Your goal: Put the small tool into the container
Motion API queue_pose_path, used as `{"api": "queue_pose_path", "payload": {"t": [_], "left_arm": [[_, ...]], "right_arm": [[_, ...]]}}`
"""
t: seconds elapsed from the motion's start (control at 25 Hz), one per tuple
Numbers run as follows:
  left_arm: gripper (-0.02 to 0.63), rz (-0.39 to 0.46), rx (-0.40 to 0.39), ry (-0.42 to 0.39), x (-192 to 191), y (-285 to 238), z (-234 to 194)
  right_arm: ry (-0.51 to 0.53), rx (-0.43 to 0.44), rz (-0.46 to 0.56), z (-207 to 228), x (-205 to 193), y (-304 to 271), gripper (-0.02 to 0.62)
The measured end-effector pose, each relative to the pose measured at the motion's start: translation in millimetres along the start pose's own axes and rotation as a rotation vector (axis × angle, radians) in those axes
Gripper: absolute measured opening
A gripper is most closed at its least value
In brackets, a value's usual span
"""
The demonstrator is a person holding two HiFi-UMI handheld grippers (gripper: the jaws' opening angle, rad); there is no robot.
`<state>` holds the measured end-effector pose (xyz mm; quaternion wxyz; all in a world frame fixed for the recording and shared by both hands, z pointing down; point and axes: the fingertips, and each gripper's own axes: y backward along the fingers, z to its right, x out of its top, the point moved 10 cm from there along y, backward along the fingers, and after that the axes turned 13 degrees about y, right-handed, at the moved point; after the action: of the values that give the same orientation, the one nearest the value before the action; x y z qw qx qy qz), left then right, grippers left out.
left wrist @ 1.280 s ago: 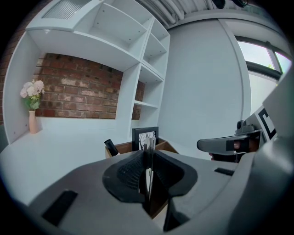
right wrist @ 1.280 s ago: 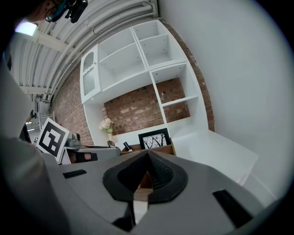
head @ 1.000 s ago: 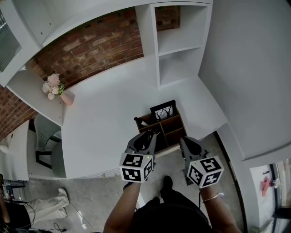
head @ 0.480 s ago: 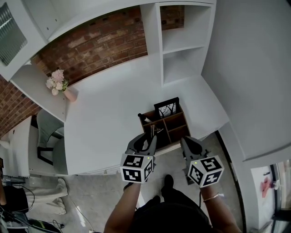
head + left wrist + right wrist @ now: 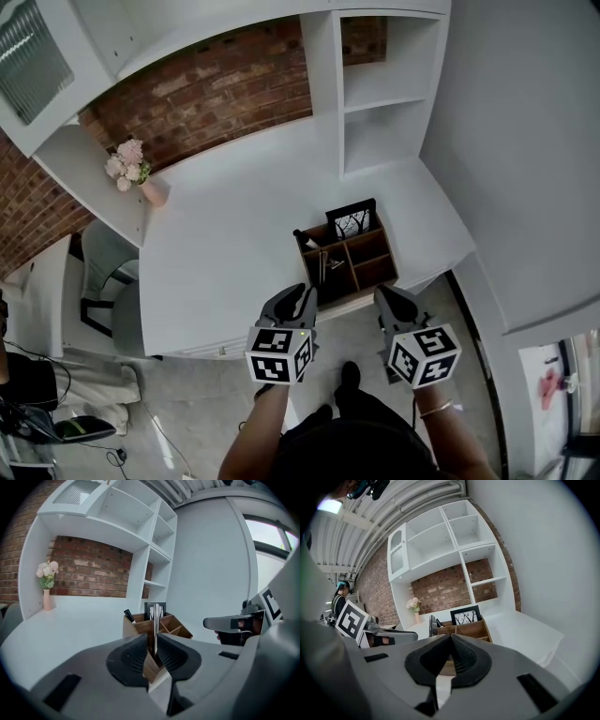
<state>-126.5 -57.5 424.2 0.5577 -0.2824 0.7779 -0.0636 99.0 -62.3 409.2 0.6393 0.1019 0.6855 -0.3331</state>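
A wooden organizer (image 5: pixel 361 258) with several compartments stands near the front edge of the white desk (image 5: pixel 225 244). My left gripper (image 5: pixel 300 292) is just short of its near left corner, over the desk edge. In the left gripper view the jaws (image 5: pixel 155 637) are shut on a thin silver tool (image 5: pixel 155 620). The tool sticks out ahead of the jaws toward the organizer (image 5: pixel 136 627). In the head view the tool is too small to make out. My right gripper (image 5: pixel 386 295) hangs beside the left one, in front of the organizer (image 5: pixel 468 629). Its jaws (image 5: pixel 451 637) are shut and hold nothing.
A black picture frame (image 5: pixel 351 221) leans at the organizer's back. A black item (image 5: pixel 300 235) stands in its left rear compartment. A pink vase of flowers (image 5: pixel 131 169) is at the desk's far left. White shelves (image 5: pixel 384 94) rise behind, and a chair (image 5: pixel 108 281) stands at the left.
The left gripper has drawn back a little toward the person, so its tips no longer overlap the organizer. The head view has shifted. The right gripper has barely moved.
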Motion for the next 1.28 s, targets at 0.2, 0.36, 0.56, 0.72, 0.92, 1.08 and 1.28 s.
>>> {"api": "queue_pose_path", "payload": {"t": [0.2,0.36,0.56,0.72,0.92,1.08,1.28], "left_arm": [[0.039,0.006,0.012,0.010,-3,14,-4],[0.018,0.020,0.009,0.015,-2,23,-6],[0.009,0.032,0.012,0.008,-3,30,-5],[0.009,0.034,0.012,0.006,-3,33,-5],[0.009,0.040,0.009,0.011,-2,34,-5],[0.009,0.043,0.008,0.016,-3,33,-3],[0.009,0.040,0.013,0.021,-5,34,-2]], "right_arm": [[0.006,0.002,-0.001,-7,1,2,0.005],[0.010,0.001,-0.001,-10,0,4,0.005],[0.021,0.003,0.003,-14,0,5,0.005],[0.033,0.004,0.009,-15,2,6,0.005],[0.045,-0.002,0.005,-13,1,9,0.005],[0.046,-0.021,-0.002,-10,-3,11,0.005],[0.039,-0.022,-0.003,-8,-4,10,0.005]]}}
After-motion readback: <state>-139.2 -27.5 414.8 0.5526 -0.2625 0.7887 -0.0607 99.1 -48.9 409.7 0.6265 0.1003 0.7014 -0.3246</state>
